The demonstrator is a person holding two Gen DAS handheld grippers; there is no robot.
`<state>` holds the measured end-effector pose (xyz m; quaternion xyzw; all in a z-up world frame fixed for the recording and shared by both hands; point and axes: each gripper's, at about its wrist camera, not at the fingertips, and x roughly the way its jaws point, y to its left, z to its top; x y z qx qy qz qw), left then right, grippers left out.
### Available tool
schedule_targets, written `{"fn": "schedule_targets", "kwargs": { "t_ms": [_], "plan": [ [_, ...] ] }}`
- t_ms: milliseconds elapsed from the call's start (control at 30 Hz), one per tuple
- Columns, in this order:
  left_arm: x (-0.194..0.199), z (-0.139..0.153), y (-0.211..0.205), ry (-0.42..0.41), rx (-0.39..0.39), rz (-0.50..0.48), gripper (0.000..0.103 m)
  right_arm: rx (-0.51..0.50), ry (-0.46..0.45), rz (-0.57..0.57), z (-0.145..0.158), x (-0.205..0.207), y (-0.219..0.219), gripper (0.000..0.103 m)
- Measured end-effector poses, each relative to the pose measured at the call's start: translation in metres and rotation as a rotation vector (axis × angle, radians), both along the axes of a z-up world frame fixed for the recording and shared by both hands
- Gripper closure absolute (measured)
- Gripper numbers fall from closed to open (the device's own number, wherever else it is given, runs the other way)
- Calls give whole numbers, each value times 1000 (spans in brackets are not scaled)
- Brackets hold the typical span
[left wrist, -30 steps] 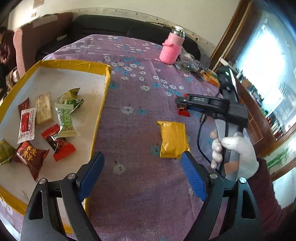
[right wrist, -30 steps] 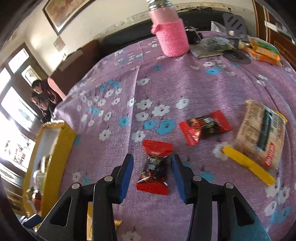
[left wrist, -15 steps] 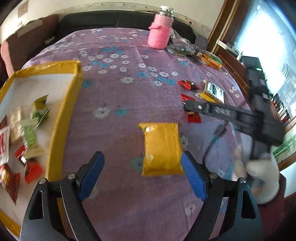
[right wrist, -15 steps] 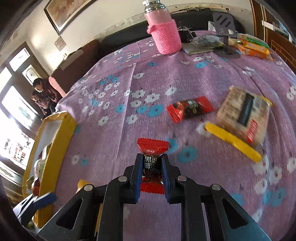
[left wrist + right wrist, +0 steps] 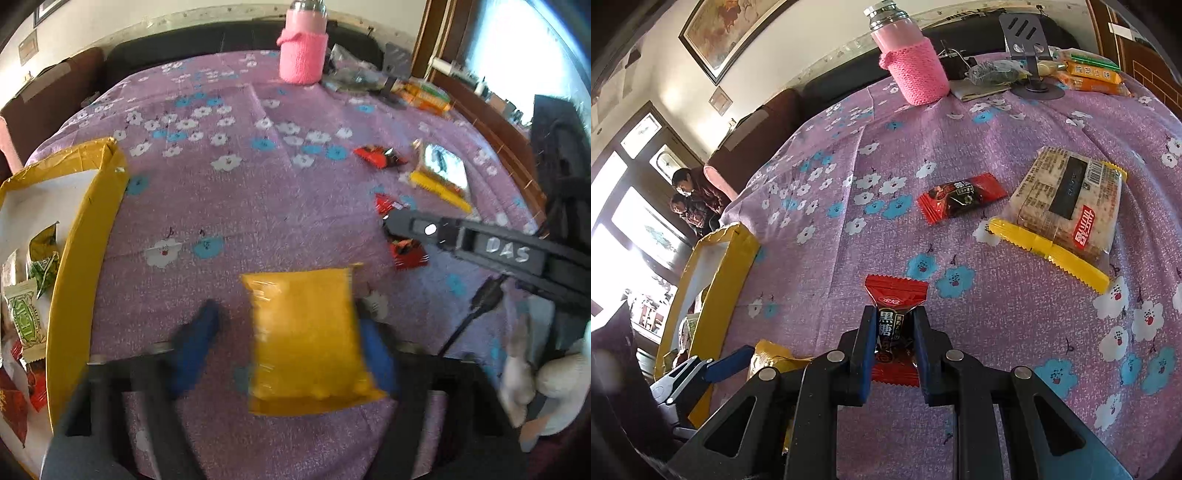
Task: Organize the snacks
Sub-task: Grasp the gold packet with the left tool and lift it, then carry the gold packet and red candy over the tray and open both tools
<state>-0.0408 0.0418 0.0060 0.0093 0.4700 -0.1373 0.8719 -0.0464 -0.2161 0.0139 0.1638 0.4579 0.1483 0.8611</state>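
Observation:
A yellow snack packet (image 5: 306, 332) lies on the purple flowered cloth between the blue fingers of my left gripper (image 5: 288, 319). Its jaws are closing: the right finger (image 5: 376, 350) is at the packet's edge, while the left finger (image 5: 195, 347) still stands a little apart. My right gripper (image 5: 894, 312) is shut on a red-and-black candy (image 5: 895, 295), low over the cloth. To the left stands the yellow-rimmed tray (image 5: 85, 236) with several wrapped snacks (image 5: 27, 314) inside. In the right wrist view the tray (image 5: 720, 273) is at the left, with the yellow packet (image 5: 768, 358) near it.
A second red candy (image 5: 960, 195) and a clear biscuit pack with a yellow seal (image 5: 1067, 195) lie on the cloth further back. A pink-sleeved bottle (image 5: 916, 66), a phone stand and orange packets stand at the far edge. Two people (image 5: 694, 199) are beyond the table's left side.
My left gripper has moved right and down over the yellow packet, and its jaws have narrowed around it. My right gripper has shut on the red-and-black candy.

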Motion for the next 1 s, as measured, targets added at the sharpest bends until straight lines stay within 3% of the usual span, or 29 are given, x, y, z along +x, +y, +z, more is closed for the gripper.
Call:
{"fn": "schedule_targets", "kwargs": {
  "t_ms": [267, 433, 733, 1000],
  "plan": [
    [-13, 17, 36, -1, -128, 67, 61, -12, -39, -5, 4, -3, 2, 83],
    [-36, 38, 72, -50, -203, 122, 60, -17, -58, -2, 5, -6, 6, 83],
    [-67, 55, 152, -114, -259, 270, 60, -47, -100, 38, 20, -19, 31, 83],
    [-82, 47, 209, -121, -280, 400, 60, -28, -141, 167, 57, -39, 89, 83]
  ]
}}
